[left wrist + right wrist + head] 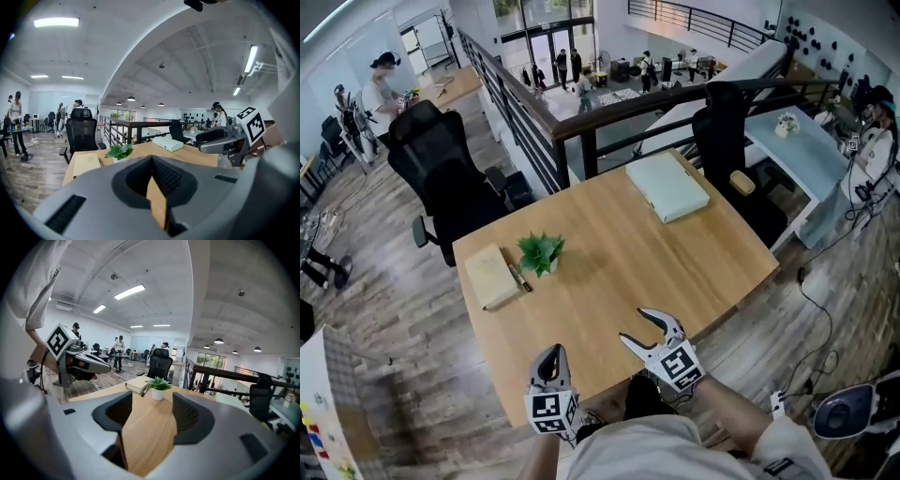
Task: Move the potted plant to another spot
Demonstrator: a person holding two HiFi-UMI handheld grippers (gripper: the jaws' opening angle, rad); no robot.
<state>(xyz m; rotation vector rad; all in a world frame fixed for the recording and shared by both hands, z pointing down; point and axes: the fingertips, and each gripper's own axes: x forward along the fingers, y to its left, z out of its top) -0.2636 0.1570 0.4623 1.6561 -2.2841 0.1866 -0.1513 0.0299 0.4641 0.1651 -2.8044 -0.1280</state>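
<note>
The small potted plant (540, 251) has green leaves and a white pot, and it stands upright on the left half of the wooden table (619, 262). It also shows in the left gripper view (120, 151) and the right gripper view (159, 384). Both grippers hover over the table's near edge, well short of the plant. My left gripper (550, 356) has its jaws together with nothing in them. My right gripper (633, 324) is open and empty, pointing toward the plant (151, 411).
A tan notebook (490, 275) with a pen (518, 276) lies just left of the plant. A pale green box (667, 186) sits at the table's far right. Black office chairs (441, 178) (727, 131) stand behind the table, next to a railing (581, 117). People stand in the distance.
</note>
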